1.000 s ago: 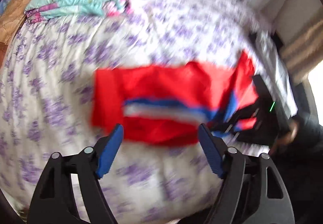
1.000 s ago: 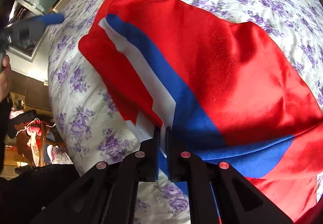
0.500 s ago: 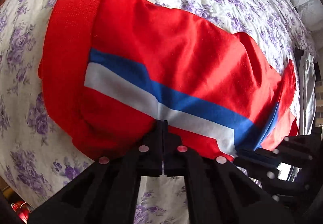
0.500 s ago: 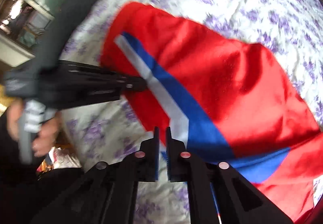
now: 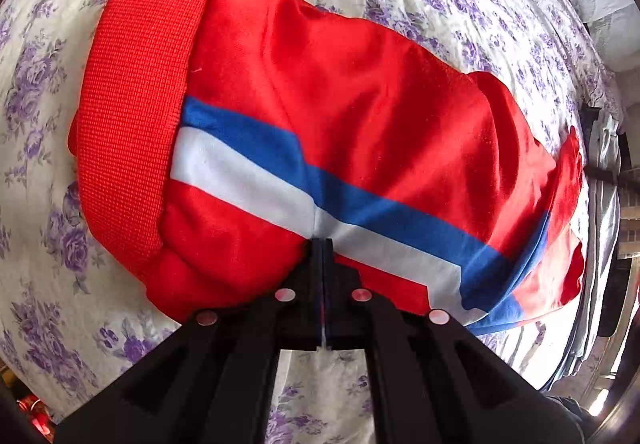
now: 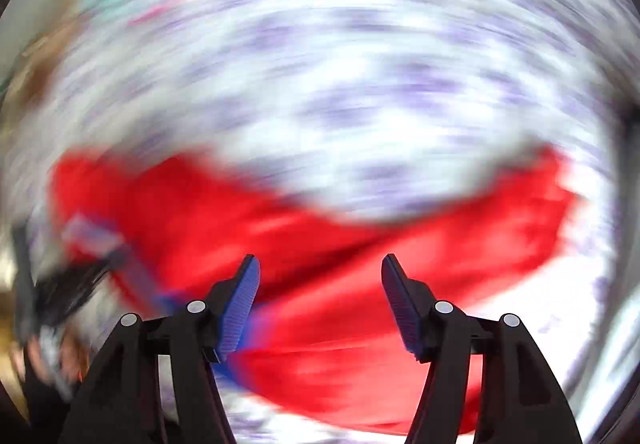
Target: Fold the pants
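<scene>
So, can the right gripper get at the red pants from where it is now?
Probably yes. The right gripper is open, and the pants lie on the bedsheet right beyond its fingers with nothing between. That view is badly blurred, so the exact gap is unclear. The left gripper is shut on the pants.

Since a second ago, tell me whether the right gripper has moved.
Yes. The right gripper has opened, released the pants and pulled back; more floral bedsheet now shows beyond them.

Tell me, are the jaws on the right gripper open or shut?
Open. The right gripper has a wide gap between its blue pads, with nothing between them. The red pants lie blurred beyond on the bed.
</scene>
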`<state>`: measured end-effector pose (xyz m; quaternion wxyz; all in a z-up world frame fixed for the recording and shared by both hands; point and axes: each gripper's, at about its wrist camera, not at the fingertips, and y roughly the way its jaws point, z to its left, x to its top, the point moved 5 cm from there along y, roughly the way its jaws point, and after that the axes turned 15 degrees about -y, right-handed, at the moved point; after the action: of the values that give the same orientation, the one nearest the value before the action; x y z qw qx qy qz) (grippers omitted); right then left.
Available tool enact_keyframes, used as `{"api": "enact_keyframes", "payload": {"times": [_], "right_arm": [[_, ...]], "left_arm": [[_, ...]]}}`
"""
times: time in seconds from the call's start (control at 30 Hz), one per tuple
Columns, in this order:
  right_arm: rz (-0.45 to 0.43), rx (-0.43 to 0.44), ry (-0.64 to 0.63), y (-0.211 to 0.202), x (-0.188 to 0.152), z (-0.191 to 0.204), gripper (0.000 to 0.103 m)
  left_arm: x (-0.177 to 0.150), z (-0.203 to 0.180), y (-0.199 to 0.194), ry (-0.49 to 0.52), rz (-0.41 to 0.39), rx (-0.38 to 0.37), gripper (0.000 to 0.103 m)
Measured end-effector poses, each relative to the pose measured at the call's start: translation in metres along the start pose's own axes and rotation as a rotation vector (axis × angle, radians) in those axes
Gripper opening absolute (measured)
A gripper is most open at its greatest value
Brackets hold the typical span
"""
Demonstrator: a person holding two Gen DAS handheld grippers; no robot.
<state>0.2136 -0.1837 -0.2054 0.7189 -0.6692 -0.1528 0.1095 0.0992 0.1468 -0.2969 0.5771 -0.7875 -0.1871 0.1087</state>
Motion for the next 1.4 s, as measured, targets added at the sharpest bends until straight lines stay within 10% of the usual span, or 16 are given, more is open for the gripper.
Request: {"api": "enact_keyframes", "payload": {"times": [0.13,0.4,0.47,0.5,0.7,0.93,1.17,1.4], "right_arm": [[0.121,-0.048,0.253,0.005,0.008,-0.102,0.064],[0.229,-0.107,0.355,0.039,0.02,-0.126,0.064],[0.268,-0.13,0.36,0.053,0.014,-0.129,0.052],[0.277,-0.127,0.368,0.058,0.008,-0.131,0.02],[0.087,-0.008,0.372,0.012,-0.027,-0.147,0.007],[-0.198,0.16,0.424,-0.069,-0.153,-0.14,0.005],[-0.132,0.218,0.667,0.041,-0.268,-0.124,0.0],[-0.267,0.303,0.688,0.004,-0.285,-0.123,0.012]], "left_arm": [[-0.001,0.0,0.0,-0.005,-0.008,-0.006,0.001],[0.0,0.005,-0.001,-0.015,-0.005,-0.023,0.001],[0.001,0.006,-0.002,-0.012,-0.004,-0.019,0.001],[0.0,0.003,-0.001,-0.012,-0.003,-0.017,0.002],[0.001,0.003,0.0,0.0,0.009,-0.023,0.002],[0.002,0.0,0.0,0.033,0.016,-0.016,0.002],[0.0,-0.011,0.001,0.078,0.016,0.048,0.002],[-0.003,-0.023,-0.006,0.134,0.014,0.145,0.001]]}}
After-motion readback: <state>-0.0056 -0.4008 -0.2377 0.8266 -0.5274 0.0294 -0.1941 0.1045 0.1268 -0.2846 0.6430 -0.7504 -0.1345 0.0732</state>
